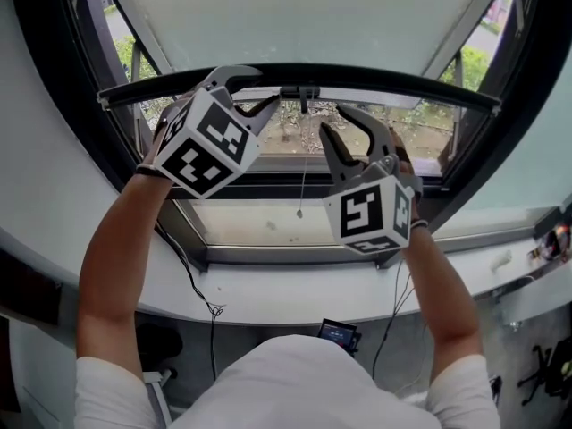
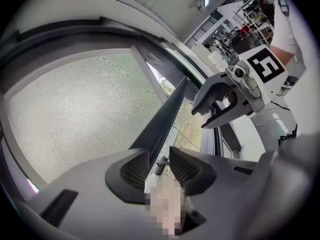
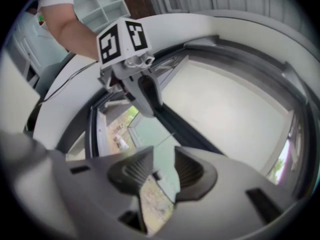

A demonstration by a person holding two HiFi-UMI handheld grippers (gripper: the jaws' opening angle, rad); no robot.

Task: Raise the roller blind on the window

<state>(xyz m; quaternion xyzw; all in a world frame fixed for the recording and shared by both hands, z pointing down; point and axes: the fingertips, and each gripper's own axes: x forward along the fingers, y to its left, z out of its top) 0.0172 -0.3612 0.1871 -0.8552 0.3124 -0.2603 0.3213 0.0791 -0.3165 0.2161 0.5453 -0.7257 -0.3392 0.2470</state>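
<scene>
Left gripper [image 1: 264,88]: bottom bar [image 1: 402,92] of roller blind [image 1: 304,16] runs between its jaws; blind hangs above and beyond bar.
Right gripper [image 1: 332,120]: just right of left gripper, tips close under bar.
Pull cord [image 1: 303,172]: hangs from middle of bar, between the two grippers.
Window sill [image 1: 250,226]: below both grippers, beyond forearms.
Cables [image 1: 212,338]: under sill, below left gripper.
Small screen device [image 1: 338,333]: under sill, below right gripper.
</scene>
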